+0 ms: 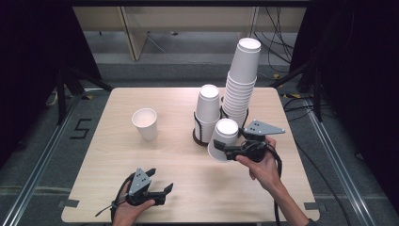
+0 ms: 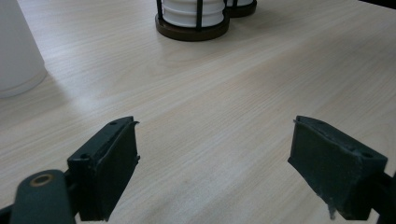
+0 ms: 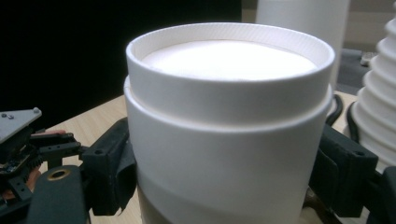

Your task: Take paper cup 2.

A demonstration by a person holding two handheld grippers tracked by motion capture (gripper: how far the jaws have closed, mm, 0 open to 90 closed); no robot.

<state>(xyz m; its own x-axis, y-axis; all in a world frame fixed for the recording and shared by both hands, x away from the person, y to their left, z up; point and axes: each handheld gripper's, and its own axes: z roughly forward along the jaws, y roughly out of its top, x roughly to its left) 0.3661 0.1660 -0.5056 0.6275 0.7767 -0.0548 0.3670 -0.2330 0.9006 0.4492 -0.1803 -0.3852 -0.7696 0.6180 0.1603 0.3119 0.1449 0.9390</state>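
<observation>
My right gripper point(image 1: 225, 149) is shut on an upside-down white paper cup point(image 1: 223, 138), held tilted above the table just in front of the cup holders. In the right gripper view the cup point(image 3: 229, 140) sits between both jaws of the gripper point(image 3: 224, 175), base up, and looks like two nested cups. My left gripper point(image 1: 161, 180) rests low near the table's front edge, open, with nothing between its jaws. The left gripper view has this gripper point(image 2: 215, 158) over bare wood.
A single upright cup point(image 1: 146, 123) stands left of centre, also seen as the cup point(image 2: 16, 51). A short cup stack point(image 1: 207, 110) sits in a black wire holder point(image 2: 191, 28). Behind it rises a tall leaning stack point(image 1: 242, 84). The wooden table point(image 1: 141, 155) has bare wood on its left and front.
</observation>
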